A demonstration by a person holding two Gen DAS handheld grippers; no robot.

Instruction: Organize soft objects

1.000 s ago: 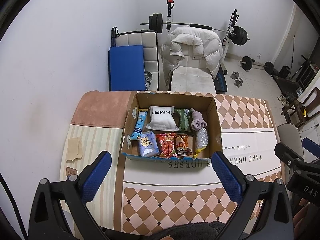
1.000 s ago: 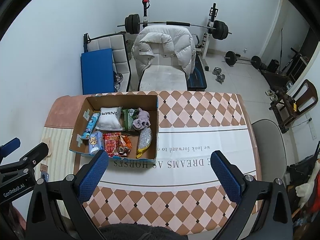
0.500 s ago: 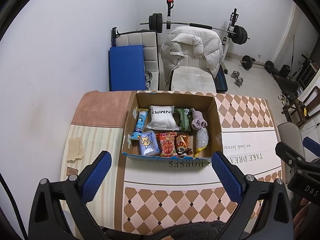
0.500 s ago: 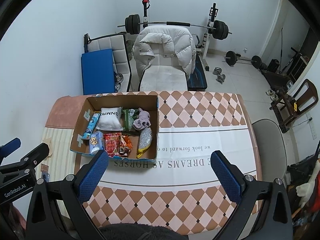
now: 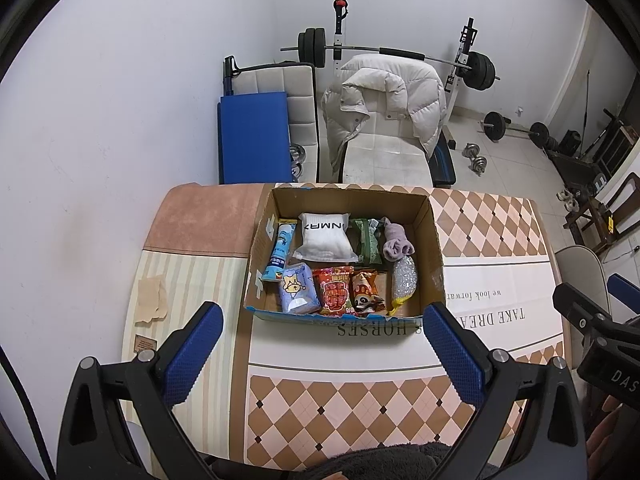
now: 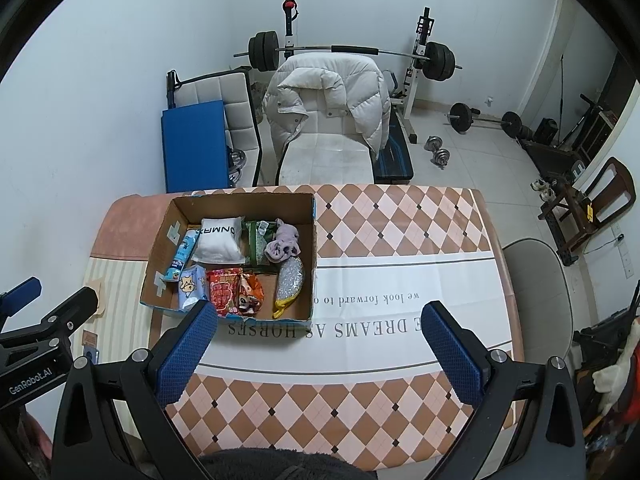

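Observation:
An open cardboard box stands on the table; it also shows in the right wrist view. Inside lie a white pouch, a purple sock, a green packet, a blue tube, a light blue pack, red snack bags and a silvery pouch. My left gripper is open and empty, high above the table's near side, in front of the box. My right gripper is open and empty, to the right of the box.
The table wears a checked cloth with printed words. Behind it stand a chair with a white padded jacket, a blue mat and a barbell rack. A grey chair stands at the right.
Both grippers have hardly moved; the view has shifted only slightly. The box and its contents lie as before.

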